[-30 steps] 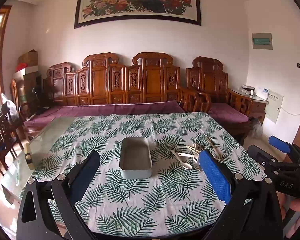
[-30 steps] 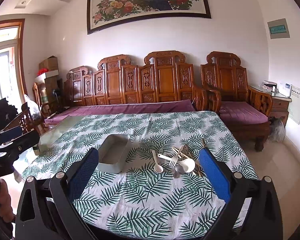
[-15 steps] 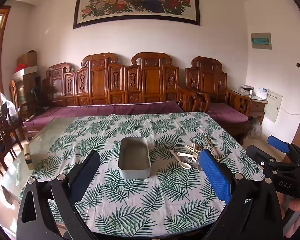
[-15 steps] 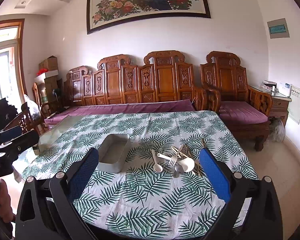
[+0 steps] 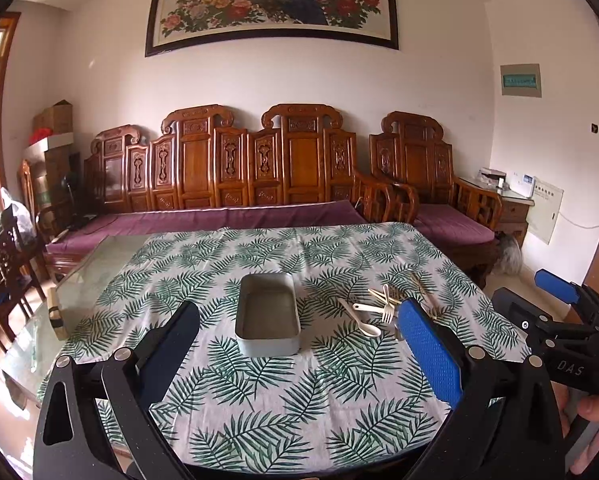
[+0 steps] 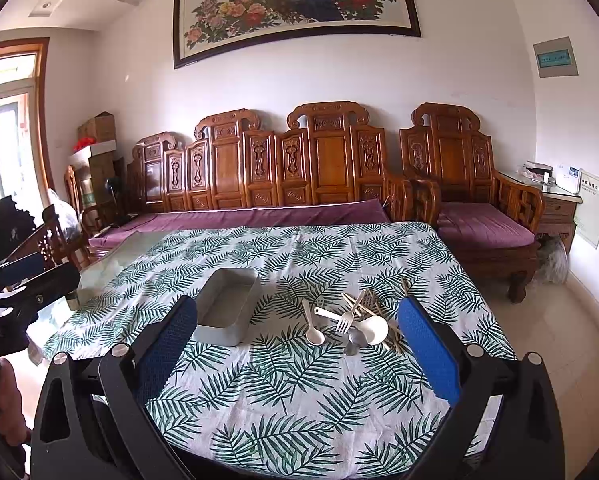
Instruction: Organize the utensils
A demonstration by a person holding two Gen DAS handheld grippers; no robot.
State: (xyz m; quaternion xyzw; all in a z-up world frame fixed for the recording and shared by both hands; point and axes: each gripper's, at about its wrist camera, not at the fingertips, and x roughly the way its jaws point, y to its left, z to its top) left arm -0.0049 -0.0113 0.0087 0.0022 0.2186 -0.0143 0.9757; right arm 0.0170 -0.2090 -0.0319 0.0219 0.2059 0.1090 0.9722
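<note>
A table is standing under a leaf-print tablecloth [image 5: 259, 392], and both grippers are hovering above its near edge, touching nothing. The left gripper [image 5: 299, 352] is holding its jaws spread wide with only cloth showing between the blue pads. The right gripper [image 6: 297, 350] is doing the same, its jaws wide apart and gripping nothing.

A rectangular metal tin [image 5: 268, 312] is sitting near the middle of the table with its open top facing up. Seen from the left wrist, its long axis is running straight away toward the carved wooden sofa [image 5: 235, 168]; from the right wrist it is lying slightly slanted, its far end leaning right [image 6: 229, 306].

To the right of the tin, apart from it, the utensils are lying in a loose heap. A small white spoon [image 6: 311, 324] is resting closest to the tin, its bowl pointing at the near edge and its handle pointing away. A white fork [image 6: 349, 316] is lying with its tines toward the near edge and its handle slanting away to the right. A larger white spoon [image 6: 359, 322] is lying crosswise, handle to the left, bowl to the right. A metal spoon [image 6: 353, 344] is peeking out beneath it. Chopsticks [image 6: 373, 312] are lying crossed under the pile, running from far left to near right.

A framed peacock painting [image 6: 295, 4] is hanging on the wall above the sofa.
</note>
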